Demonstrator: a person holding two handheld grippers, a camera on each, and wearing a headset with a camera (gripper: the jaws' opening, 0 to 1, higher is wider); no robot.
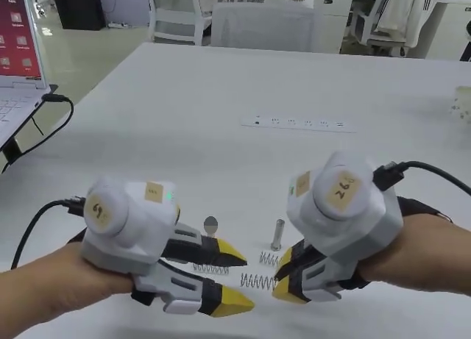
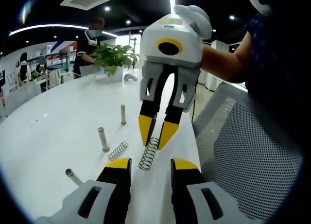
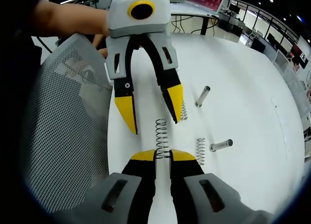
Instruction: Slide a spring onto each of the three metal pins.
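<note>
Three thin wire springs lie on the white table. My right gripper is shut on the near end of one spring, which lies flat and points at my left gripper. The left gripper faces it, open and holding nothing, its yellow tips either side of that spring's far end. A second spring lies beside a metal pin. The third spring rests near another pin. Three pins appear in the left gripper view: one far, one middle, one near.
A power strip lies across the middle of the table. A laptop with its cable sits at the left edge. Chairs stand behind the far edge. A mesh chair back is close to the near edge.
</note>
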